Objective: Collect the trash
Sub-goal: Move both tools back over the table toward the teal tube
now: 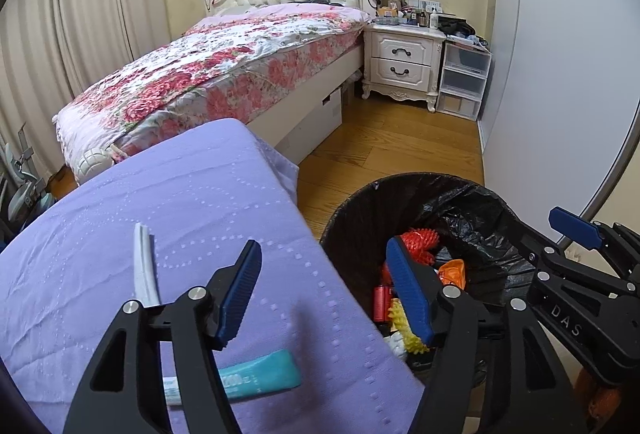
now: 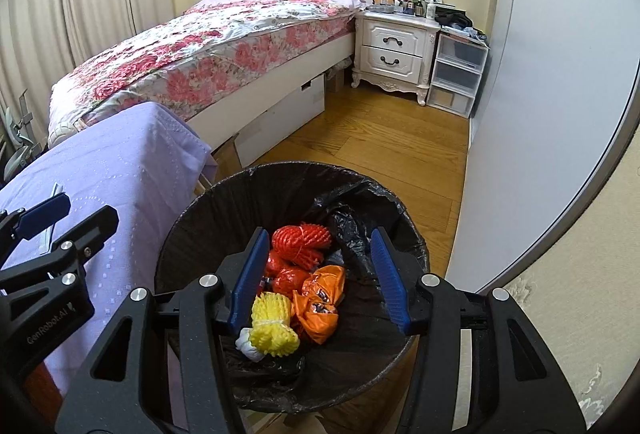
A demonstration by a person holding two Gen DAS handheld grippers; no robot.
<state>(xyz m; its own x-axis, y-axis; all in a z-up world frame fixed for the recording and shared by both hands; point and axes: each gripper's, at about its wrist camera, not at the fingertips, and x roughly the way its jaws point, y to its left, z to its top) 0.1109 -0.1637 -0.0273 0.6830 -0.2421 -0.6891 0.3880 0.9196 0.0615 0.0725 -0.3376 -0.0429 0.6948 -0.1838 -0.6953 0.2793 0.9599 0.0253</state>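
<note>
Left wrist view, left to right:

- Surface (image 1: 120, 234): covered by a lilac quilted cloth, filling the lower left of the frame; its near edge is cut off by the frame.
- White strip (image 1: 143, 266): lies on the cloth at left of centre; its lower end is hidden behind the gripper frame. What it is cannot be made out.
- Teal tube (image 1: 264, 374): lies flat on the cloth at lower centre; its left end is partly hidden behind the gripper arm and the print is blurred.
- Left hand-held gripper (image 1: 328, 290): fingers spread wide apart, nothing between them; one blue pad over the cloth, the other over the bin.
- Trash bin (image 1: 480, 193): black liner, lower right, beside the surface's edge; its near rim is hidden by both grippers.

Right wrist view, left to right:

- Yellow spiky bundle (image 2: 272, 326): in the bin, with a small white piece touching it at lower left.
- Red spiky bundles (image 2: 300, 238): in the bin, above the yellow one.
- Right hand-held gripper (image 2: 320, 278): over the bin mouth, fingers apart, empty.
- Orange wrappers (image 2: 320, 310): crumpled, right of the yellow bundle.
- Bed (image 2: 200, 45): floral cover, upper left.
- Nightstand (image 2: 394, 49): upper right; the clutter on top is too small to tell.
</note>
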